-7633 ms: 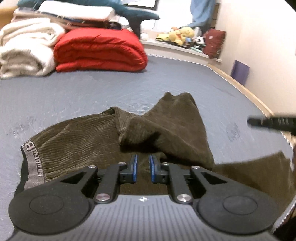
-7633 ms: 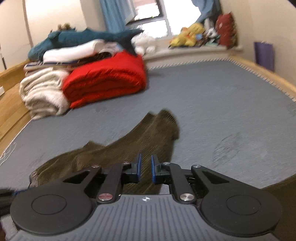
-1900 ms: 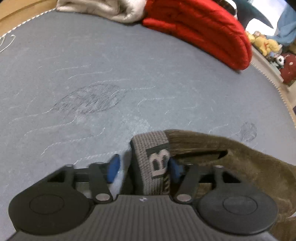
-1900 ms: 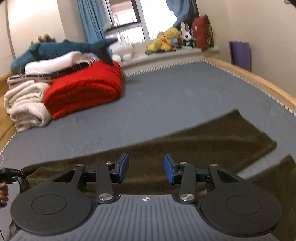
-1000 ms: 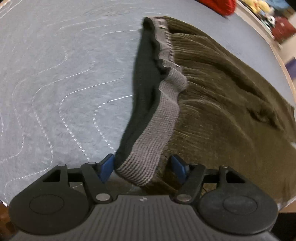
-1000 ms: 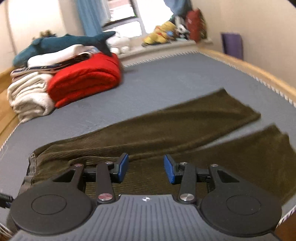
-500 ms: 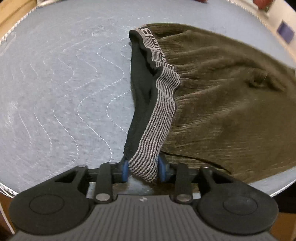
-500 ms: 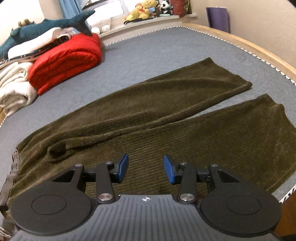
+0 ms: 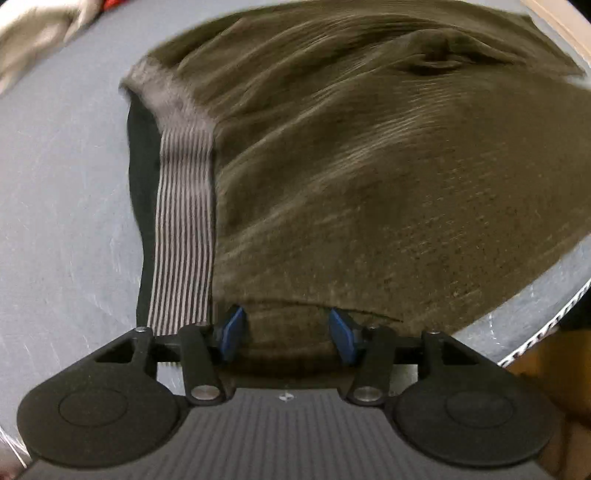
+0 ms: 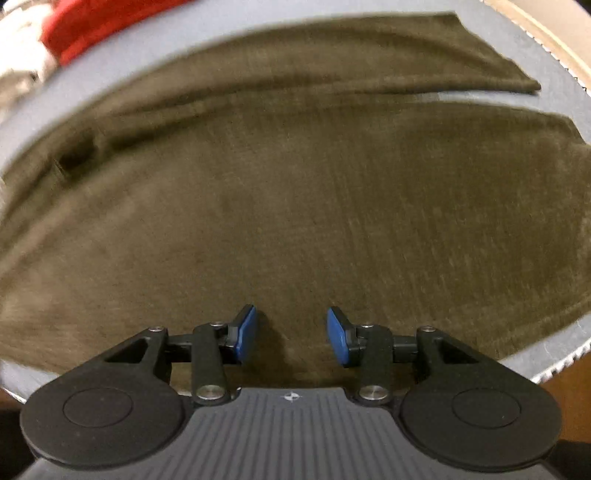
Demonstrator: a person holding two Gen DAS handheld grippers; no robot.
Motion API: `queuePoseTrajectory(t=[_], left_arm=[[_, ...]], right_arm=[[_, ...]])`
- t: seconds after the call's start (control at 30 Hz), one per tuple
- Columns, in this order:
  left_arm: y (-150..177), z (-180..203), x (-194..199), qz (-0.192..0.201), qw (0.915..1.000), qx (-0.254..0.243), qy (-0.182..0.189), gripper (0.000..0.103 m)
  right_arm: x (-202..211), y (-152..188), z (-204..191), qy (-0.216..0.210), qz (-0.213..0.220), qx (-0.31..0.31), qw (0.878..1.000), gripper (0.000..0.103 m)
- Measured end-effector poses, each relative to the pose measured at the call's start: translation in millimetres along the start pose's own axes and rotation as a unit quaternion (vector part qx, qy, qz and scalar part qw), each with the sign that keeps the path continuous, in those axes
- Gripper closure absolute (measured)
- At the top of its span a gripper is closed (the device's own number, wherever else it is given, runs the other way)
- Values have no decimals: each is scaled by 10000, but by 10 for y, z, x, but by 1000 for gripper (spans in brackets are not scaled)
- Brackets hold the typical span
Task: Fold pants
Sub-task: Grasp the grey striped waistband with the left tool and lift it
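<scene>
Since half a sec ago both claws have come down closer to the pants [image 10: 314,206], and the left claw [image 9: 286,334], which was clamped on the striped waistband [image 9: 183,236], has let it go: its jaws are opening now, w/ brown cloth lying under the gap but the blue pads [image 9: 231,328] not pressing on it. That waistband now runs away from the left finger, grey w/ dark stripes, black lining showing beside it on the left. Right claw [image 10: 291,336] is also released, pads apart, pointing steeply down just above the near pant leg; whether the tips touch the cloth I cannot tell. Pants lie spread flat on the grey bed [image 9: 62,206], near its front edge, waist at left side, both legs stretching to the right. Farther in the right view, a thin strip of bed shows between the two legs toward the hems. At far top left, blurred, is a red blanket [image 10: 96,22] and sth. pale beside it.
</scene>
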State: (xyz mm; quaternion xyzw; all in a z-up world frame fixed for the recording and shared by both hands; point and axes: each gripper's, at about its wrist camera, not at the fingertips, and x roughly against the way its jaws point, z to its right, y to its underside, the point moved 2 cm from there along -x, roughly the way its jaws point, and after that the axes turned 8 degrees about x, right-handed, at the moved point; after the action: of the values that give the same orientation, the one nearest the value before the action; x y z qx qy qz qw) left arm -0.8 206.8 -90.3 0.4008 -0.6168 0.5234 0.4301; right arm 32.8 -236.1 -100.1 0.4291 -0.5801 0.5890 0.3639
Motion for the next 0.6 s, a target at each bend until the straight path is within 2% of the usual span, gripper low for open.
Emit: queuePoseTrajectory(t=[0.1, 0.2, 0.4, 0.43, 0.6], left_arm=[[-109, -45, 104, 239, 9988, 392, 143, 44], [-161, -36, 276, 724, 9967, 346, 91, 44], [-254, 106, 410, 1337, 9906, 262, -92, 44], [-313, 119, 366, 1446, 9890, 292, -76, 43], [-339, -4, 628, 1691, 9834, 619, 238, 33]], right_arm=[[60, -22, -30, 29, 149, 68, 9999, 59], [143, -44, -41, 115, 354, 72, 9993, 59], [277, -123, -107, 265, 648, 286, 9971, 59], [288, -124, -111, 259, 667, 296, 9970, 58], [306, -181, -183, 270, 771, 454, 9956, 58]])
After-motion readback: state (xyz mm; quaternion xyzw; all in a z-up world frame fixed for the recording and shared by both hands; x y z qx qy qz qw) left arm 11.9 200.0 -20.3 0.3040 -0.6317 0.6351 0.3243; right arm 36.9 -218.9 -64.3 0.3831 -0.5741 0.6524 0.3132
